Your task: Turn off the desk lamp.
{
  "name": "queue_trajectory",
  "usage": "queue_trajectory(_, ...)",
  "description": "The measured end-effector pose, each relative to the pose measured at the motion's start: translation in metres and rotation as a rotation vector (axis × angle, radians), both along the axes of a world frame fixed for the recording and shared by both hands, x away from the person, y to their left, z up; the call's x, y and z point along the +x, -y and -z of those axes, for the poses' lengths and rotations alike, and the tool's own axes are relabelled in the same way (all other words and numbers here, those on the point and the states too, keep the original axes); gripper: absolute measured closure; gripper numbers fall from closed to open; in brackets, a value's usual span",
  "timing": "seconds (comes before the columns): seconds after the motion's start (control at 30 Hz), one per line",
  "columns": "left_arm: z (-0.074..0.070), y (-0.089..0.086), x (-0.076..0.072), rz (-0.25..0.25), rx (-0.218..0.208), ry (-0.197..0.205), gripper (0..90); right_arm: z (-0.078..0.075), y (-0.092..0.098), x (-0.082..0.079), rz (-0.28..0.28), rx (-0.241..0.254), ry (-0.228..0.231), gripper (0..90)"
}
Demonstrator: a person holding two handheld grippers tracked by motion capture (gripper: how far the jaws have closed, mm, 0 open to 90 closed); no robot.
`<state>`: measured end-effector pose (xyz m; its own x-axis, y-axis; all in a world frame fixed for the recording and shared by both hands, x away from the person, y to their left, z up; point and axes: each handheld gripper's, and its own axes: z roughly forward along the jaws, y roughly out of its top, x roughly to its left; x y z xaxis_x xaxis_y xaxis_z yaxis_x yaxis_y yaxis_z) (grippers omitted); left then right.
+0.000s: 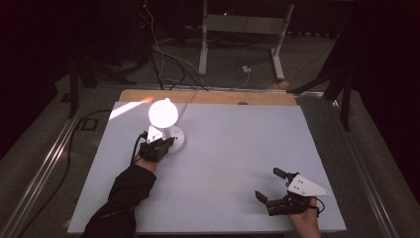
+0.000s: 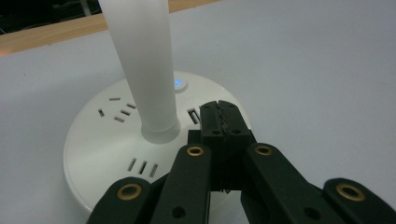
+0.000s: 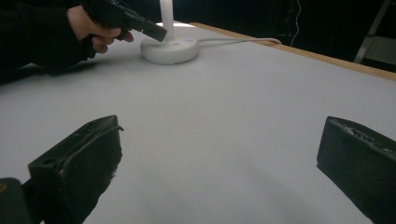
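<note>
On the white desk, far left: lit lamp, round socket base, blue button glowing | left gripper: fingers pressed together, empty, over the base's near edge | right gripper: fingers spread wide, empty, near right corner, well apart from lamp.

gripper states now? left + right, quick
Left gripper: shut, empty, jaw tips over the desk lamp's base.
Right gripper: open, empty, over the bare table.
</note>
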<state>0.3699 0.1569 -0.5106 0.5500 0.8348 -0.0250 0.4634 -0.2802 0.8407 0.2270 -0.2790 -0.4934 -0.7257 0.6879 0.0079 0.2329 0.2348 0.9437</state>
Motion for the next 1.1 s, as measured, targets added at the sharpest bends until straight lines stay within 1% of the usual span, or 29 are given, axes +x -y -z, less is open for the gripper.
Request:
queue_trajectory(0.3, 0.0026, 0.0015, 0.0006, 0.005, 0.007, -0.009, 90.0, 0.0001, -0.0001, 0.0, 0.0, -0.001, 0.0, 0.0)
queue_trajectory(0.37, 0.0039, 0.0019, 0.0009, 0.006, 0.014, -0.011, 90.0, 0.0001, -0.0001, 0.0001, 0.001, -0.002, 0.0, 0.0)
queue_trajectory(0.43, 0.004, 0.0014, 0.0011, 0.007, 0.011, -0.013, 90.0, 0.0001, 0.0, 0.0002, 0.0, 0.0, 0.0, 0.0)
queue_trajectory(0.57, 0.0044, 0.0008, 0.0007, 0.008, 0.01, -0.013, 90.0, 0.0001, 0.0, 0.0001, 0.001, -0.001, -0.001, 0.0)
queue_trajectory(0.63, 0.0045, 0.0015, 0.0005, 0.009, 0.016, -0.008, 90.0, 0.0002, -0.0002, 0.0001, 0.0, -0.001, -0.002, 0.0)
queue_trajectory(0.67, 0.0047, 0.002, 0.0004, 0.002, 0.019, -0.01, 90.0, 0.0002, -0.0004, 0.0001, 0.0, -0.002, -0.001, 0.0)
queue_trajectory(0.73, 0.005, 0.0019, 0.0004, 0.007, 0.022, -0.005, 90.0, 0.0003, -0.0006, 0.0001, 0.0, -0.003, -0.001, 0.0)
queue_trajectory(0.77, 0.0058, 0.0001, 0.001, 0.002, -0.004, -0.015, 90.0, 0.0004, -0.0006, 0.0002, 0.0, -0.003, -0.002, 0.0)
queue_trajectory(0.8, 0.0058, 0.0001, 0.001, 0.002, -0.004, -0.015, 90.0, 0.0004, -0.0007, 0.0002, 0.0, -0.003, -0.003, 0.0)
queue_trajectory(0.83, 0.0056, 0.001, 0.0006, 0.003, 0.006, -0.01, 90.0, 0.0004, -0.0007, 0.0002, 0.0, -0.003, -0.003, 0.0)
queue_trajectory(0.87, 0.0047, 0.0021, 0.0004, 0.007, 0.027, -0.005, 90.0, 0.0005, -0.0008, 0.0002, 0.001, -0.004, -0.004, 0.0)
queue_trajectory(1.0, 0.0023, 0.0009, 0.0002, 0.01, 0.001, -0.015, 90.0, 0.0002, -0.0005, 0.0002, 0.001, -0.003, 0.0, 0.0)
queue_trajectory(1.03, 0.0003, 0.0008, -0.0008, 0.008, -0.008, -0.009, 90.0, 0.0, -0.0002, 0.0, 0.002, -0.001, 0.0, 0.0)
queue_trajectory(1.1, -0.0032, 0.0004, -0.002, 0.009, -0.022, -0.011, 90.0, -0.0002, 0.0003, 0.0001, 0.004, 0.001, 0.001, 0.0)
